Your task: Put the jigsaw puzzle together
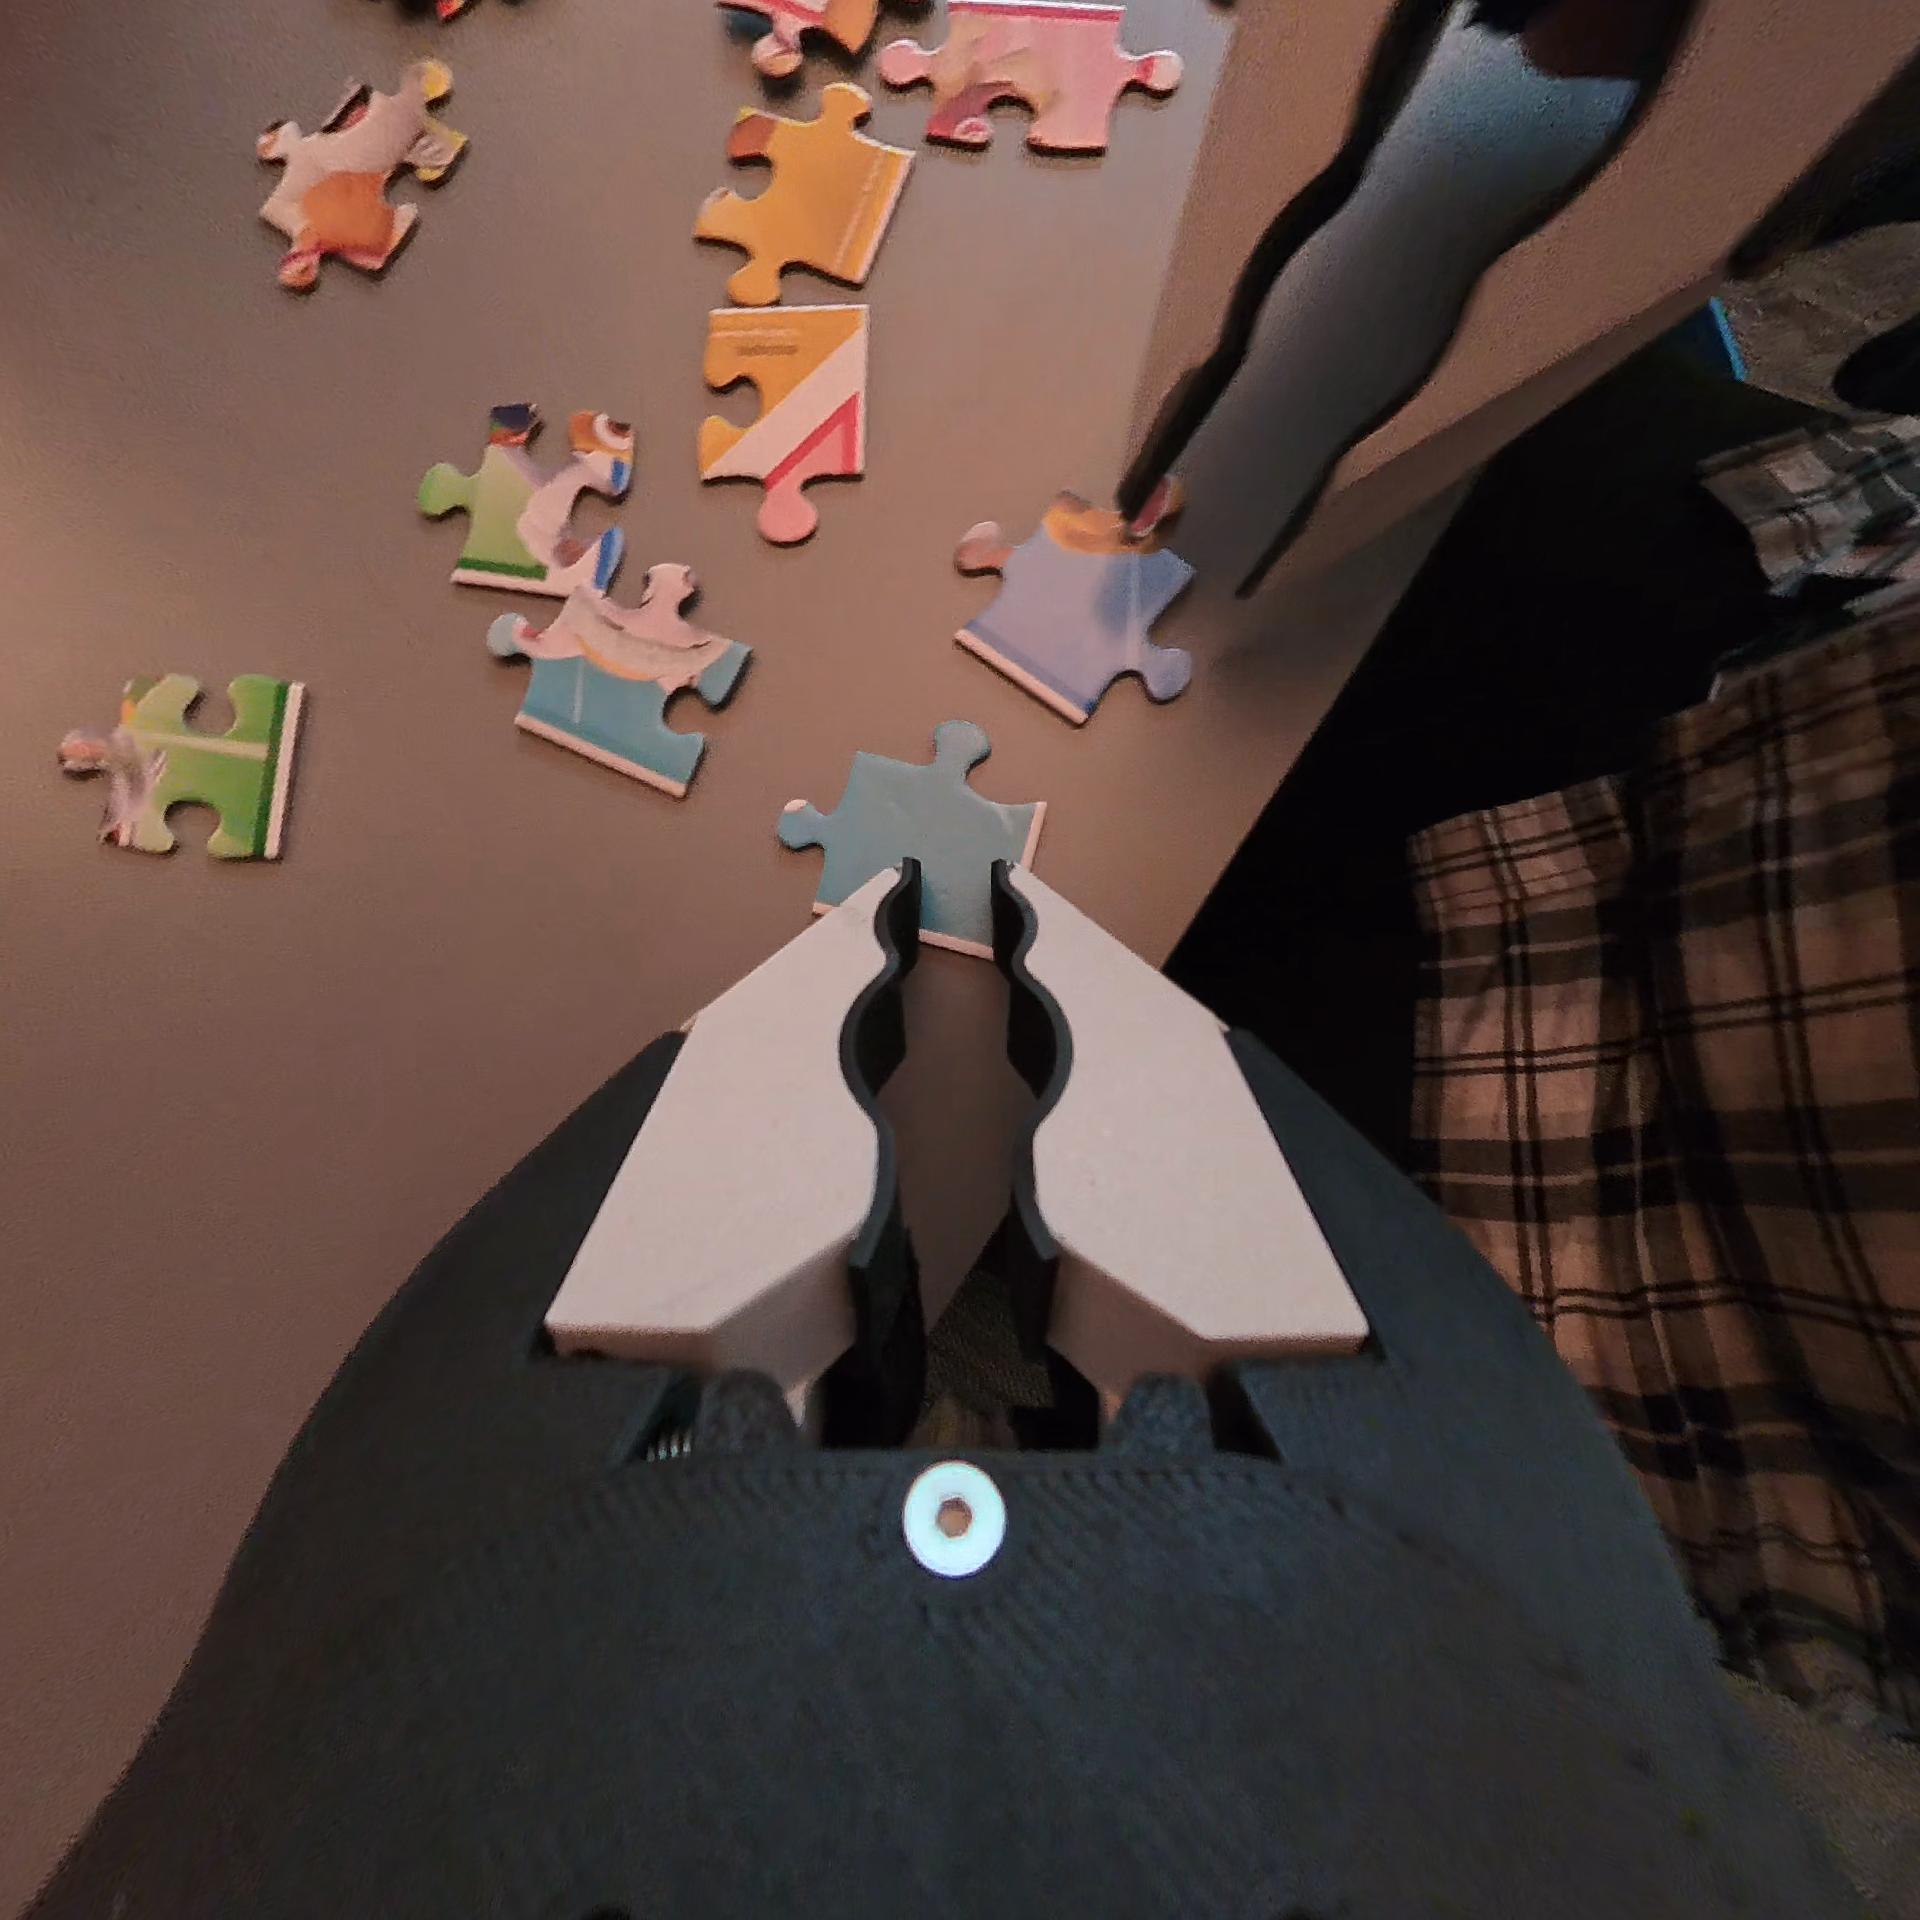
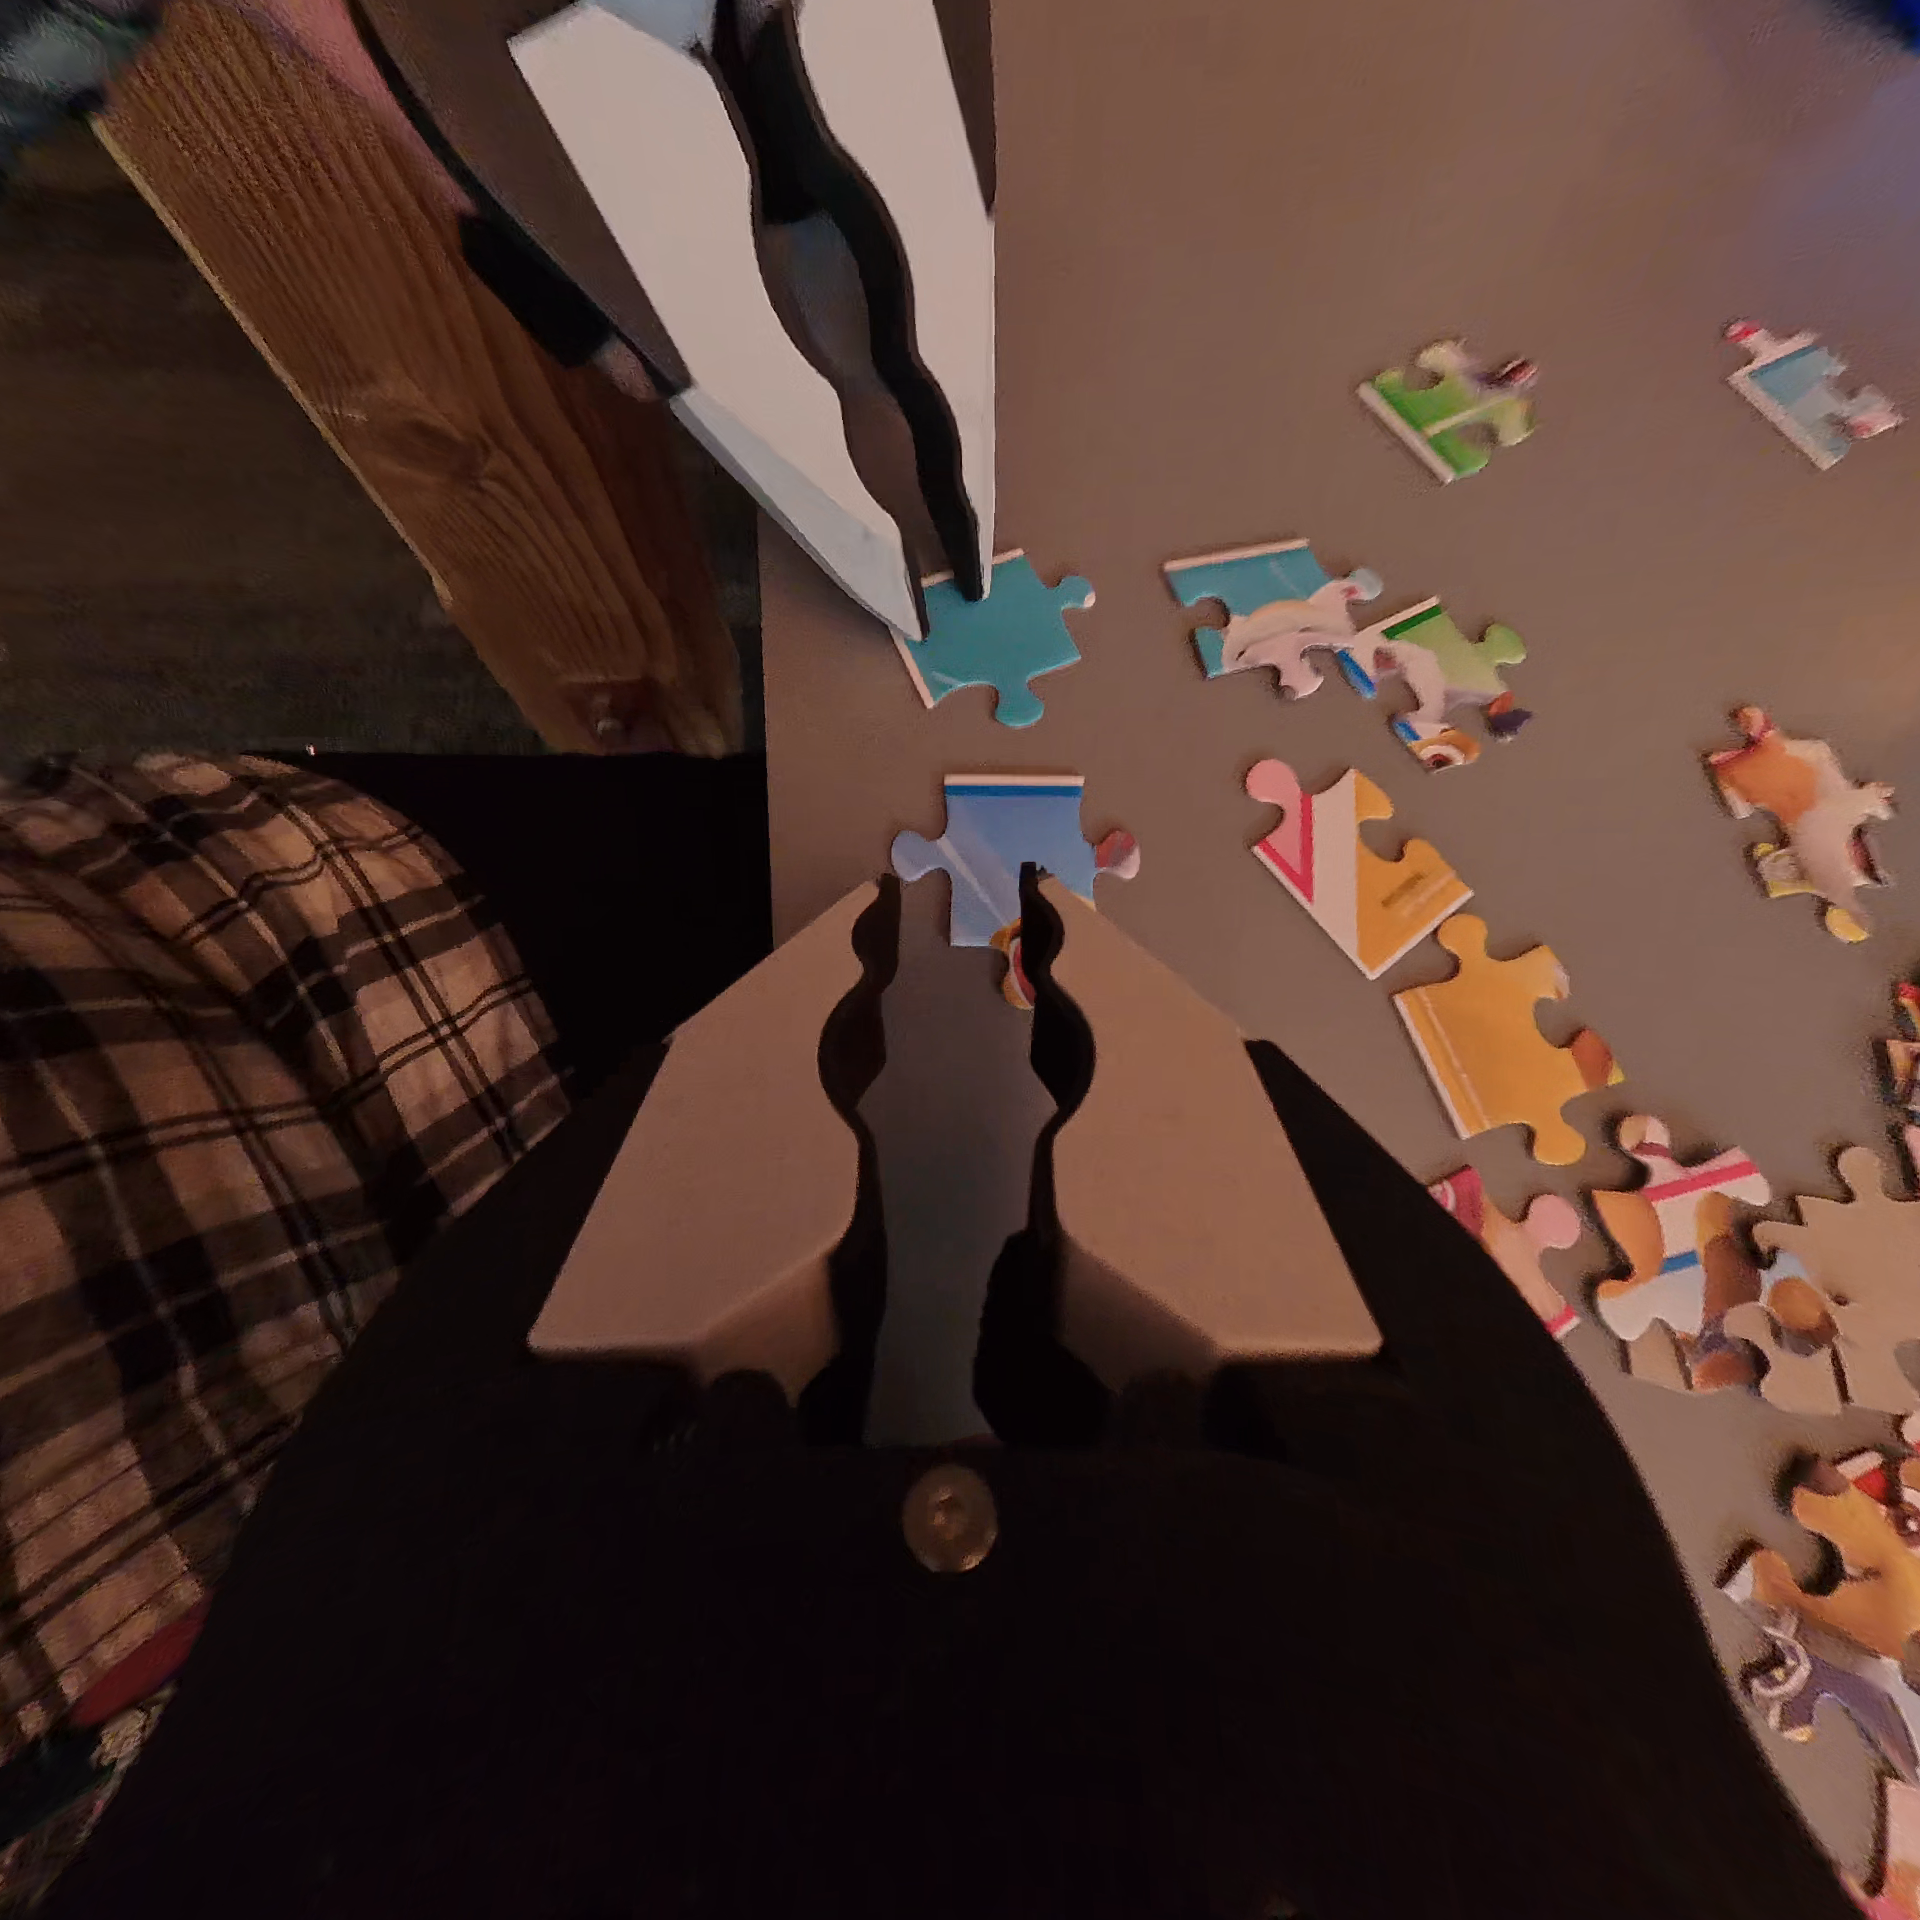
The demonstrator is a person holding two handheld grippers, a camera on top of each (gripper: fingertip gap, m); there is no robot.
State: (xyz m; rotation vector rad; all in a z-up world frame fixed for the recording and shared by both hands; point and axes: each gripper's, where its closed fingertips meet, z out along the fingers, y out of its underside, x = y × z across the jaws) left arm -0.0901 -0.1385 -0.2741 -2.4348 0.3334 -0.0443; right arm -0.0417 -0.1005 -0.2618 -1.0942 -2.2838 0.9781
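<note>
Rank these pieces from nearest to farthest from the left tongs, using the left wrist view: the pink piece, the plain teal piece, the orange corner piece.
1. Plain teal piece, right at the tips of the left tongs.
2. Orange corner piece, farther up, slightly left.
3. Pink piece, at the top edge.

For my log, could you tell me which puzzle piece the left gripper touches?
The plain teal piece by the table edge, under the left gripper; it has no picture.

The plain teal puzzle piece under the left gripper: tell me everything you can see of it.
The teal piece is flat card, plain teal with a thin white strip along one straight side and rounded tabs on others. It lies flat near the table edge, joined to nothing. The left gripper, fingers slightly apart, rests its tips on it.
</note>
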